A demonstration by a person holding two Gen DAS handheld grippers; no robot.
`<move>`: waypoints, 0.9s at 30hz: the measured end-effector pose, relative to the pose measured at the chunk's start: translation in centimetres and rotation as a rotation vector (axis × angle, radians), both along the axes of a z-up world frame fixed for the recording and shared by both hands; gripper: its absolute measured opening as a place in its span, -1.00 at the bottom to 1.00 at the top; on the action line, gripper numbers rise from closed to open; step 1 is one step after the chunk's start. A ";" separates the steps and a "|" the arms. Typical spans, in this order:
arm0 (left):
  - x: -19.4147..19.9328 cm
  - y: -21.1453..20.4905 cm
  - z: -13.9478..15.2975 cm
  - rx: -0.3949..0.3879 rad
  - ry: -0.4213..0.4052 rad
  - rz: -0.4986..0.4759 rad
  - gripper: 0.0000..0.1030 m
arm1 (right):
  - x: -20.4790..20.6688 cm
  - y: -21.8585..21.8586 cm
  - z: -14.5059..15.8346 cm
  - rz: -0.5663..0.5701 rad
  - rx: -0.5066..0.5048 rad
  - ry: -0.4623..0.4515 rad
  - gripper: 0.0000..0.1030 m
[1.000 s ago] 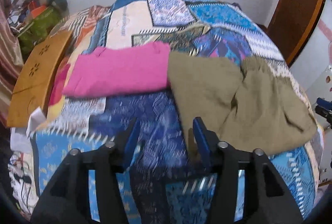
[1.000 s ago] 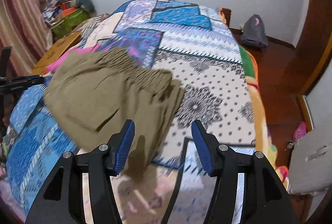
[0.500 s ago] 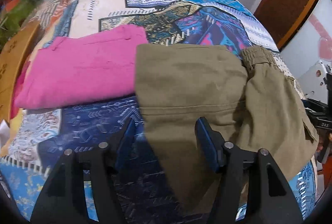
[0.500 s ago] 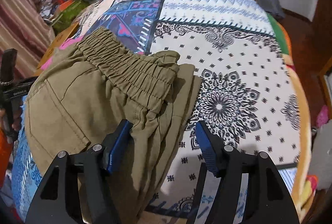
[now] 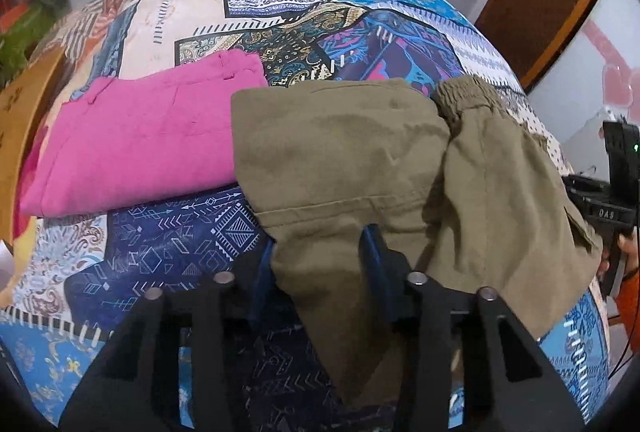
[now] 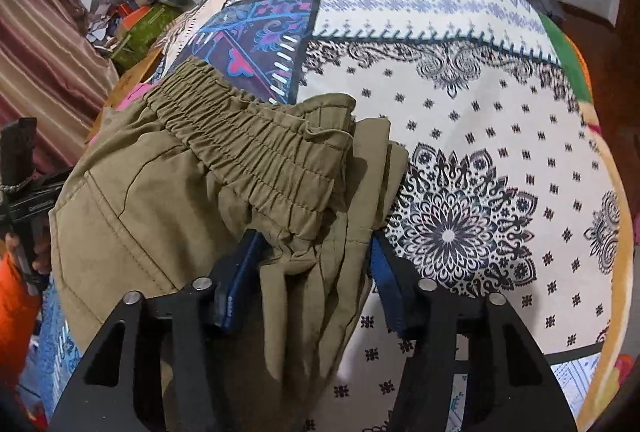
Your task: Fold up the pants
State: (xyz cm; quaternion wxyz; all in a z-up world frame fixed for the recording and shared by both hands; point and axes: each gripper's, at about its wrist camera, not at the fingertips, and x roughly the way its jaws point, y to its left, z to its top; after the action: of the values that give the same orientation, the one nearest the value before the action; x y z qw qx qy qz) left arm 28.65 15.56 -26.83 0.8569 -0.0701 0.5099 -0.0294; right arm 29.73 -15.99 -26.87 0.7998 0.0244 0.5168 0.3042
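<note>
Both grippers straddle the pants' near edge on the bed [image 6: 480, 104]: left gripper [image 5: 320, 264] at the hem end, right gripper [image 6: 312, 264] at the waistband, jaws apart around cloth, not clamped. Pants [image 5: 360, 160] are partly folded; another fold seems left.

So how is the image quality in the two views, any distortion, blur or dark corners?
Left wrist view: strong fisheye bending of the bedspread, black corners, the olive pants soft but readable. Right wrist view: the same bending and dark corners; the waistband is sharp, with a shadow beside it.
</note>
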 end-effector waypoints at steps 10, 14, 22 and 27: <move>-0.9 -1.2 2.1 0.120 -0.046 0.030 -0.85 | -0.6 0.3 2.8 -0.004 -0.015 -0.112 -0.65; -1.6 -1.3 3.9 0.109 -0.091 0.026 -0.95 | -1.3 0.4 4.8 0.004 0.001 -0.156 -0.69; -3.2 -2.8 7.4 0.136 -0.155 -0.001 -0.96 | -2.6 1.2 8.0 0.011 0.035 -0.228 -0.72; -4.2 -2.5 9.3 0.124 -0.190 0.009 -0.96 | -3.2 1.9 10.2 0.028 0.040 -0.270 -0.72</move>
State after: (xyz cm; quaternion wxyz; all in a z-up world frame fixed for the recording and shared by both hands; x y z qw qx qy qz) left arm 24.49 13.06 -17.57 0.9041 -0.0162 0.4269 -0.0003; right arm 26.51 -14.13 -16.71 0.8572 -0.0083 0.3986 0.3260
